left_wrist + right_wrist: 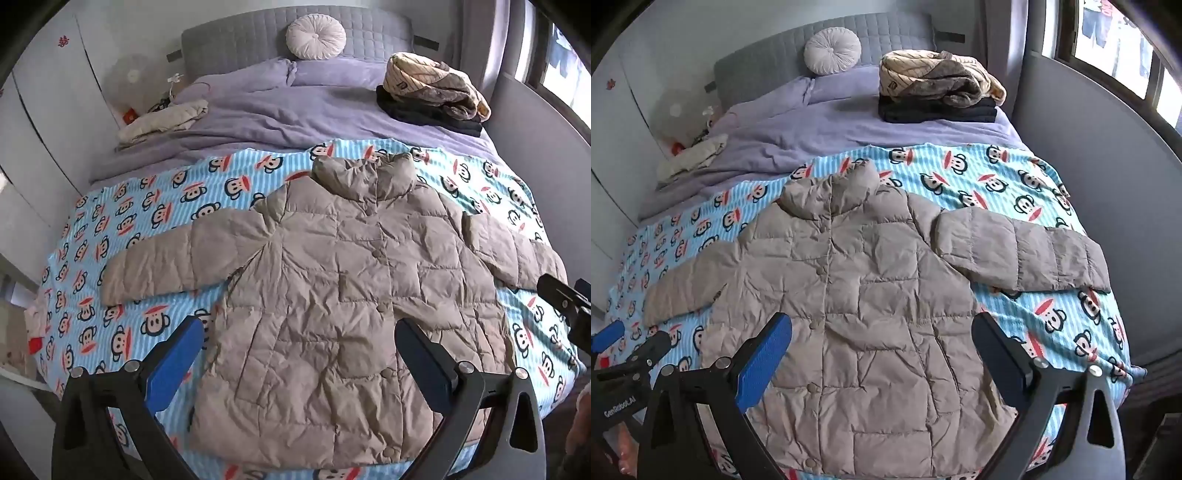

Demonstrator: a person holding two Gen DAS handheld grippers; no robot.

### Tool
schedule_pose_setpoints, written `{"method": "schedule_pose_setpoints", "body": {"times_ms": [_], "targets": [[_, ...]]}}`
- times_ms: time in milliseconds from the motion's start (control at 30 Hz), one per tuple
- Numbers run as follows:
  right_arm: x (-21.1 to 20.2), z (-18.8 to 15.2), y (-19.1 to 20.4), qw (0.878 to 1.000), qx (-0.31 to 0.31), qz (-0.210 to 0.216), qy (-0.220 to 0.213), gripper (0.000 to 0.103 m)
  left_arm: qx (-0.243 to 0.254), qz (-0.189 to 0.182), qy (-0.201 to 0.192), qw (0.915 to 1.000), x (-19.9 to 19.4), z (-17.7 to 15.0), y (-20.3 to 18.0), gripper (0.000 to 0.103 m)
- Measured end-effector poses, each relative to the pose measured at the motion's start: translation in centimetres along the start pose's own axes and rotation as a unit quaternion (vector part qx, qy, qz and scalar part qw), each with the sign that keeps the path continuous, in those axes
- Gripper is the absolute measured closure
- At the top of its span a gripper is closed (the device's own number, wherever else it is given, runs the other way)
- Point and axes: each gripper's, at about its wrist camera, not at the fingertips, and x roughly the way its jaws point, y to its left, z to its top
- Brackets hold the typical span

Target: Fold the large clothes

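the jacket (pixel 332 295) lies flat, front up, sleeves spread, on the monkey blanket (pixel 155 206) on the bed. left gripper (pixel 299 354) and right gripper (pixel 882 350) hover above its hem, fingers wide apart, holding nothing. folded clothes (pixel 938 96) sit near the pillow (pixel 833 50).

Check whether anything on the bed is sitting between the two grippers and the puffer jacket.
Nothing visible does. The puffer jacket lies flat on the monkey-print blanket, directly below the open left gripper and right gripper. The folded clothes pile sits far behind.
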Motion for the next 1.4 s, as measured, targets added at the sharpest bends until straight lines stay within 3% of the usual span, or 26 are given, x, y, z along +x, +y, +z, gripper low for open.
{"method": "schedule_pose_setpoints", "body": {"times_ms": [1400], "targets": [[-0.3,0.4,1.2,1.0,0.0,-0.009,0.007,0.004,-0.01,-0.011,-0.003,0.9999,0.2,0.0,0.4,0.0]]}}
